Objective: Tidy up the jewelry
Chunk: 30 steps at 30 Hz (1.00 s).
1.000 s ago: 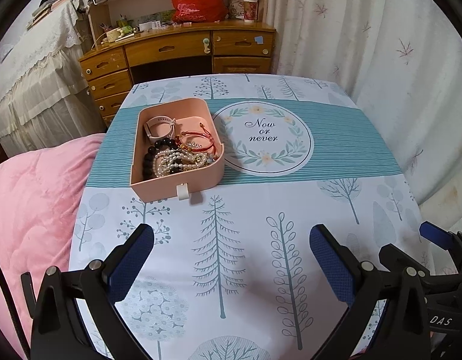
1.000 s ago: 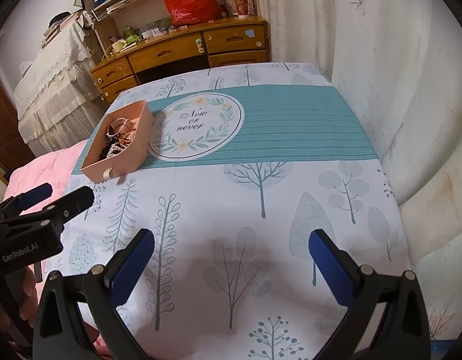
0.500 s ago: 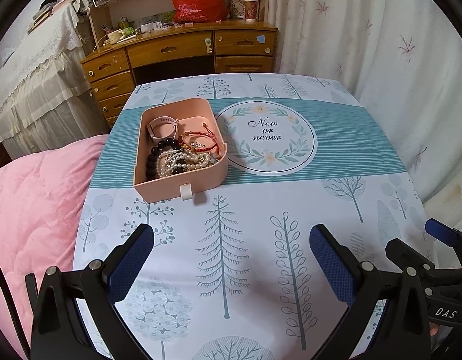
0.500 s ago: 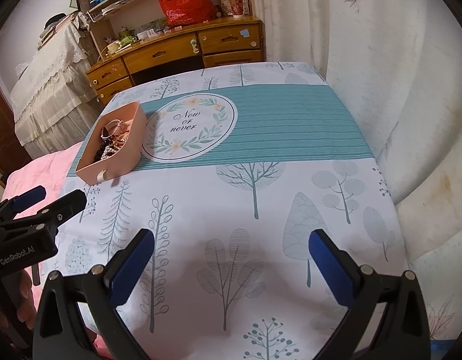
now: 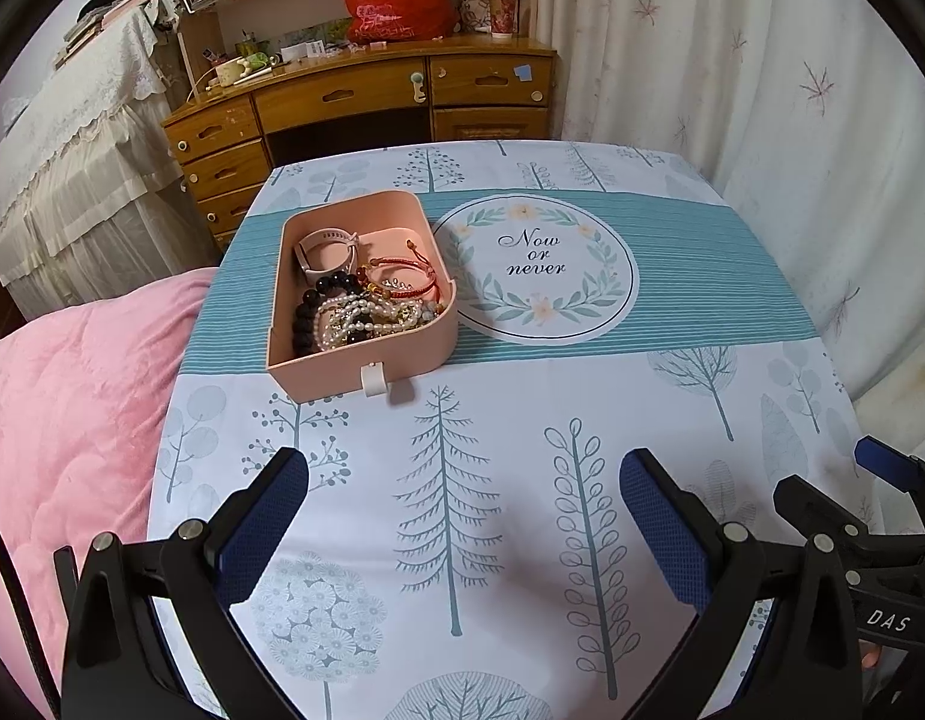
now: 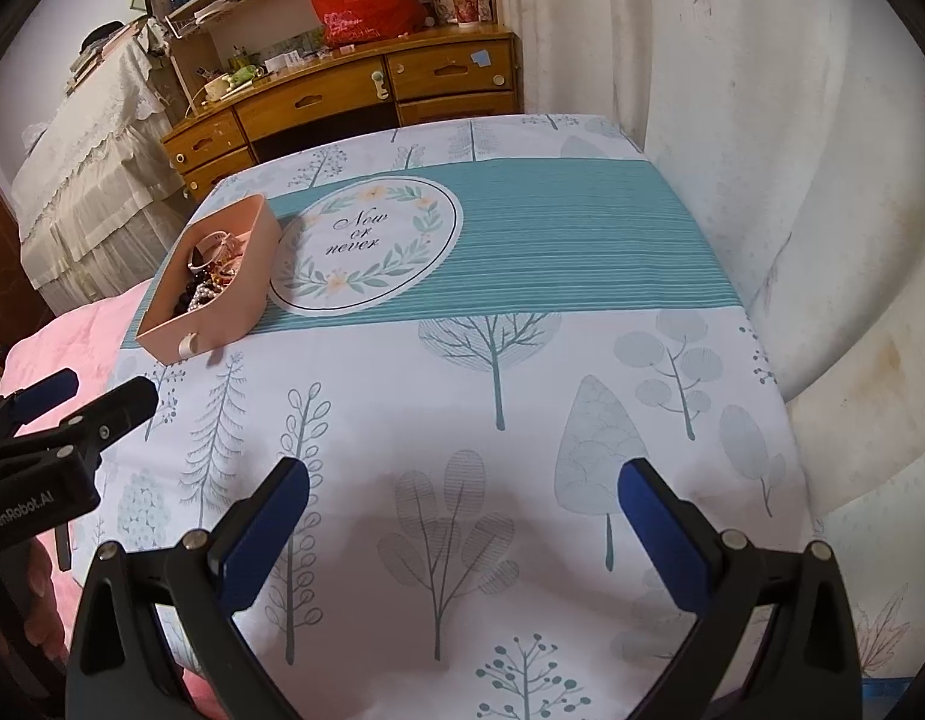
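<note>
A pink drawer-like box (image 5: pixel 414 336) with a white handle stands on the table's left side, also in the right wrist view (image 6: pixel 246 294). In it lie a pale watch (image 5: pixel 324 246), a red cord bracelet (image 5: pixel 402 276), black beads (image 5: pixel 306 318) and pearl strands (image 5: pixel 366 318). My left gripper (image 5: pixel 462 516) is open and empty, well in front of the box. My right gripper (image 6: pixel 462 516) is open and empty over the table's near right part.
The table (image 5: pixel 702 420) wears a tree-print cloth with a teal band and a round "Now or never" print (image 5: pixel 534 267). A pink quilt (image 5: pixel 60 408) lies to the left, a wooden desk (image 5: pixel 366 102) behind, curtains (image 5: pixel 762 90) on the right.
Both grippers have drifted slightly; the box sits a little further right in the left view and further left in the right view. Both stay open.
</note>
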Each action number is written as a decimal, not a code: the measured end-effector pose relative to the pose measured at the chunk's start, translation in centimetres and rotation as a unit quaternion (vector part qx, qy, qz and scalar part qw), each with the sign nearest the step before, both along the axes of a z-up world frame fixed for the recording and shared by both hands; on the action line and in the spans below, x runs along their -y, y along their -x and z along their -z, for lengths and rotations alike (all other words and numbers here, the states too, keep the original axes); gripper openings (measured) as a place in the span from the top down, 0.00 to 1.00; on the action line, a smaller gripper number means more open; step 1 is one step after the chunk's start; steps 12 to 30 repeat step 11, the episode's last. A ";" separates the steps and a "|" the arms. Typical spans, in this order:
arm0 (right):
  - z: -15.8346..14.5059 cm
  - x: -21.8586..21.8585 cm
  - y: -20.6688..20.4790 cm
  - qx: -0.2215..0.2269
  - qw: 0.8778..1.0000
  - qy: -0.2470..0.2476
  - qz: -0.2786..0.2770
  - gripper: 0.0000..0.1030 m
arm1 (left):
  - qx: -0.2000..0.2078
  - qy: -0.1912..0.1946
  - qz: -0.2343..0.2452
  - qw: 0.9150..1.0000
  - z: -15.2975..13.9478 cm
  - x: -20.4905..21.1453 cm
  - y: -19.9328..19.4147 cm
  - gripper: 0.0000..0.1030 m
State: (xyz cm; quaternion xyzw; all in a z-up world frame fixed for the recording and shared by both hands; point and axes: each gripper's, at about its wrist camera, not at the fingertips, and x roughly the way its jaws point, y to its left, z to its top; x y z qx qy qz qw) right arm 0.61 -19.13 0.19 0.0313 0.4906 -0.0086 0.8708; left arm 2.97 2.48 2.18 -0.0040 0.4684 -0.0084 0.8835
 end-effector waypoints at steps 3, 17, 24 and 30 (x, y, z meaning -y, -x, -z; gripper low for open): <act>0.0 0.0 0.0 0.001 1.000 0.004 0.001 0.00 | 0.005 -0.010 -0.002 1.000 0.1 0.0 0.2 0.01; 0.4 0.3 -0.2 -0.006 1.000 0.007 0.007 0.00 | 0.003 -0.016 0.000 1.000 0.2 -0.1 0.2 0.01; 0.4 0.3 -0.2 -0.006 1.000 0.007 0.007 0.00 | 0.003 -0.016 0.000 1.000 0.2 -0.1 0.2 0.01; 0.4 0.3 -0.2 -0.006 1.000 0.007 0.007 0.00 | 0.003 -0.016 0.000 1.000 0.2 -0.1 0.2 0.01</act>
